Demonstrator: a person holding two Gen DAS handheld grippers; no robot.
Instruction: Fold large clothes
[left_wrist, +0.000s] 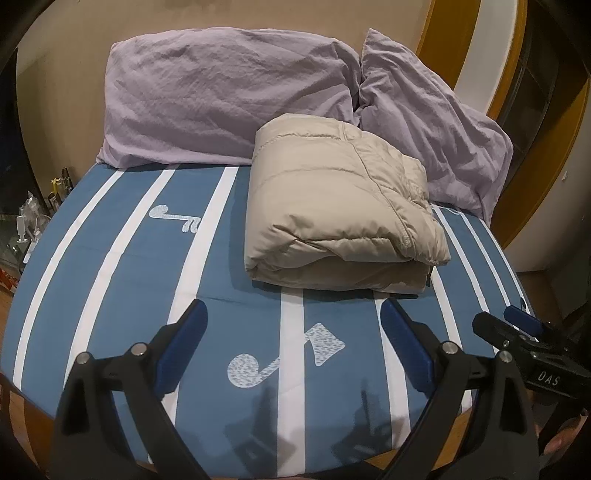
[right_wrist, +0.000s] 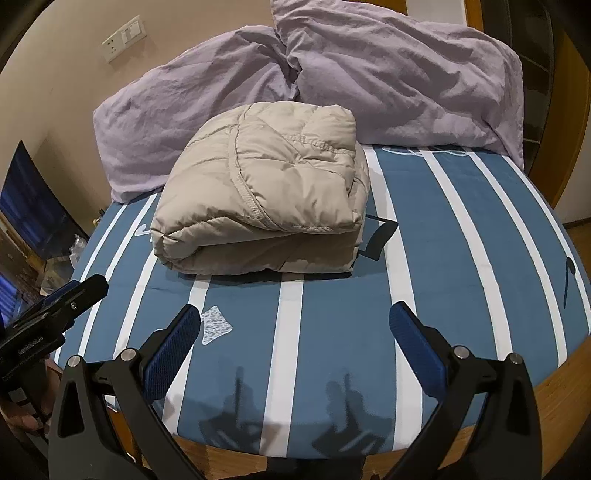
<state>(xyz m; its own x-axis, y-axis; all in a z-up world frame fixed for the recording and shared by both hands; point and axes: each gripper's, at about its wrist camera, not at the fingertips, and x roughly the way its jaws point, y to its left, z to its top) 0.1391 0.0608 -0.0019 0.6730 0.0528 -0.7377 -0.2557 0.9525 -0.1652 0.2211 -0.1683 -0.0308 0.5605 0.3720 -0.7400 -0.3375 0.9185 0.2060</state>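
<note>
Lying folded, the puffy beige quilted jacket (left_wrist: 343, 218), straight ahead of both claws, long axis crosswise; left gripper (left_wrist: 291, 343) and right gripper (right_wrist: 295, 343) hovering wide, empty, equally near.

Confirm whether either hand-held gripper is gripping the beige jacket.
No: the folded beige jacket lies alone on the bed, and both hand-held grippers are open.

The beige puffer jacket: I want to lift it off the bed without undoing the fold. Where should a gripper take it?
Probably by the rounded folded edge of the beige puffer jacket nearest the grippers, approached from the bed's foot. There the layers stack into one thick roll; the looser flap edges sit toward the right.
</note>
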